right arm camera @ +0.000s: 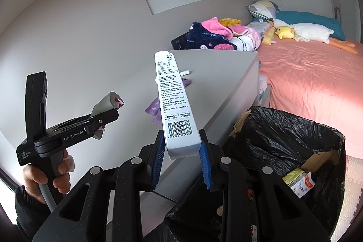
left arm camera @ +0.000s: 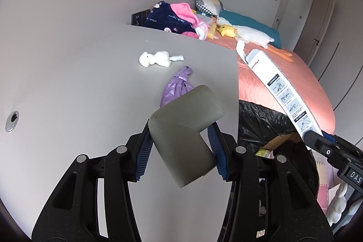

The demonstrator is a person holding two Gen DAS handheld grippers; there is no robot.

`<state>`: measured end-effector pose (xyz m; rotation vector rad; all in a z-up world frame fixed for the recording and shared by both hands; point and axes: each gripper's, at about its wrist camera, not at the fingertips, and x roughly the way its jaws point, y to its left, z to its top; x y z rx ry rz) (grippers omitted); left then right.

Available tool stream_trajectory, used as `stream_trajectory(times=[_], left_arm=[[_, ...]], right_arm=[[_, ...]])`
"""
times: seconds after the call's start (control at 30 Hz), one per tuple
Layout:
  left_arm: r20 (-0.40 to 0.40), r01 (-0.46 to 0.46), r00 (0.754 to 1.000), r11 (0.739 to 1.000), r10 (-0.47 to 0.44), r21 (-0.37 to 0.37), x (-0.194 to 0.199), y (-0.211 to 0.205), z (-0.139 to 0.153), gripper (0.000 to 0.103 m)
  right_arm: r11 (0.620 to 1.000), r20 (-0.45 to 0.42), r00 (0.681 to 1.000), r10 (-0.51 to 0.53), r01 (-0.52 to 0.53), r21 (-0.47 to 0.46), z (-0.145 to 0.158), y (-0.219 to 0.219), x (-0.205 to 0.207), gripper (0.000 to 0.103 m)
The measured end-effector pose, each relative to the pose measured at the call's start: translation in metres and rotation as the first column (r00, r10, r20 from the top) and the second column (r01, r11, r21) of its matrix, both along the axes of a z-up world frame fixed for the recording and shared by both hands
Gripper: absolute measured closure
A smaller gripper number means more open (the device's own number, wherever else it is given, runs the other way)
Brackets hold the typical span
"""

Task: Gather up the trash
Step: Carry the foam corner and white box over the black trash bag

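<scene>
Currently, my inventory, left to right:

Desk: a grey top; I see a round metal grommet near its left edge.

Left gripper: I have it clenched on a grey folded carton, blue pads pressing both sides, held above the desk. From the right wrist camera this gripper sits at far left, gripped by a bare hand, and the carton shows a red-and-white printed end.

White crumpled tissue: lying on the desk, far side, with a small white tag just beside it.

Purple plastic bag: knotted, lying on the desk near its right edge, partly hidden behind the carton.

Right gripper: I have it closed around the lower end of a long white box, barcode end between the pads, the box tilting up over the desk's edge. In the left wrist camera the same box slants across the right side, its open flap uppermost.

Bin: lined with a black bag, standing beside the desk at the foot of the bed, just right of the box; cardboard and printed packets lie inside.

Bed: pink sheet, with heaped clothes, pillows, a yellow duck toy and a white goose toy.
</scene>
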<state>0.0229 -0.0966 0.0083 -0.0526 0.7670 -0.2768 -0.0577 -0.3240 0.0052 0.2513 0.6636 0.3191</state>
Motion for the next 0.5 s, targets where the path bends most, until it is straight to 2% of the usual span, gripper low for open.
stream_trajectory(times=[0.3,0.5], left_arm=[[-0.013,0.075,0.997,0.997,-0.075,0.001,-0.009,-0.031,-0.004,0.056],[-0.019,0.110,0.994,0.994,-0.110,0.000,-0.013,-0.050,-0.005,0.056]], right_arm=[[0.999,0.010,0.999,-0.049,0.049,-0.005,0.000,-0.020,-0.016,0.074],[0.994,0.058,0.993,-0.104,0.106,-0.033,0.006,-0.031,-0.031,0.075]])
